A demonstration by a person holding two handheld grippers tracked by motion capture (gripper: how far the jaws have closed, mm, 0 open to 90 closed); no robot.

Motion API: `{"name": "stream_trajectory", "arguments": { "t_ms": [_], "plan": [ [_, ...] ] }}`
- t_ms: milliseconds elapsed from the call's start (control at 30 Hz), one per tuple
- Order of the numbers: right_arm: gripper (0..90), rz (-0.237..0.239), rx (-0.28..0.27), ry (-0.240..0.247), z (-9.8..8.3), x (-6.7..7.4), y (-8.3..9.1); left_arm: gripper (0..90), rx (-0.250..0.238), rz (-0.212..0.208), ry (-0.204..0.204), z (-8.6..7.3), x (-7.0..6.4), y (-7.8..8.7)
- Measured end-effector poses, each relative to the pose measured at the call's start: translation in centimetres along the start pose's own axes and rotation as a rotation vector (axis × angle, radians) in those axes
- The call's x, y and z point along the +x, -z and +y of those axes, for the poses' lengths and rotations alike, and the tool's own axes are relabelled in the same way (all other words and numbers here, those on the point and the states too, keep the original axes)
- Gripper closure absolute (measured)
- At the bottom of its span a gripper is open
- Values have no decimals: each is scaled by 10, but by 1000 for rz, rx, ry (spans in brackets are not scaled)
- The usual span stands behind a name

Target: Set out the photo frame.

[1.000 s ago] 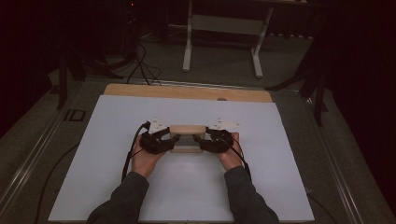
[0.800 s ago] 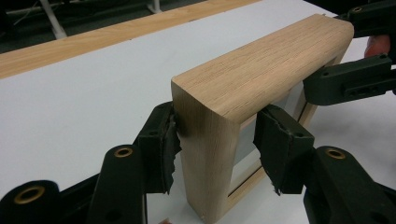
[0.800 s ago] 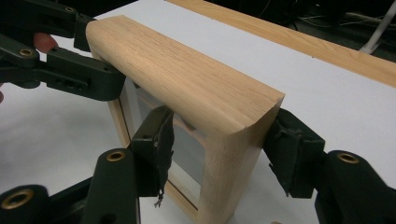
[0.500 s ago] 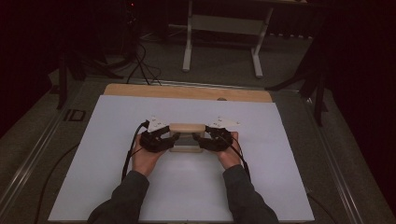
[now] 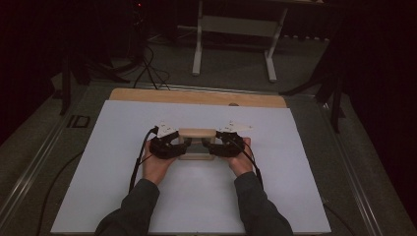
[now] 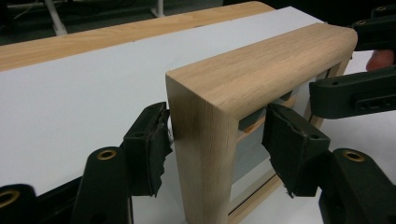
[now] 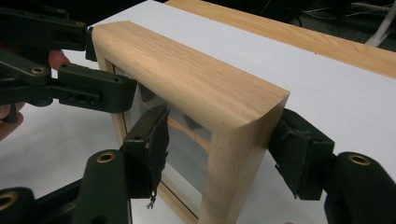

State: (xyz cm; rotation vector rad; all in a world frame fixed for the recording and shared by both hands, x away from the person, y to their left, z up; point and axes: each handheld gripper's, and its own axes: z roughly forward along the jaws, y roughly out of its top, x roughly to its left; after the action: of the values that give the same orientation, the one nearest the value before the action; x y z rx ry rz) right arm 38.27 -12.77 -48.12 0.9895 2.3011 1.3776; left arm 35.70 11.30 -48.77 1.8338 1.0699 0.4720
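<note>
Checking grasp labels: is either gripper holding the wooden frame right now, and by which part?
Neither holds it. The left gripper and right gripper each straddle an end post of the wooden frame, jaws just opened, pads off the wood.

wooden frame (image 6: 243,88) base cut off, forearms cropped

High view overhead facing forward, two gripper views close, opposite ends, sharing wooden frame (image 5: 196,143)

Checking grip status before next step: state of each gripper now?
Left gripper: open; jaws have just been opening, astride one end of the wooden frame, pads off the wood.
Right gripper: open; jaws have just been opening, astride its other end.
</note>
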Motion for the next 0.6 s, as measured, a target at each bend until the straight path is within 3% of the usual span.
{"name": "stream_trajectory", "arguments": {
  "t_ms": [600],
  "plan": [
    [325,0,25,-30,-2,-7,-2,369,25,-17,18,-3,5,-4]
  ]
}}
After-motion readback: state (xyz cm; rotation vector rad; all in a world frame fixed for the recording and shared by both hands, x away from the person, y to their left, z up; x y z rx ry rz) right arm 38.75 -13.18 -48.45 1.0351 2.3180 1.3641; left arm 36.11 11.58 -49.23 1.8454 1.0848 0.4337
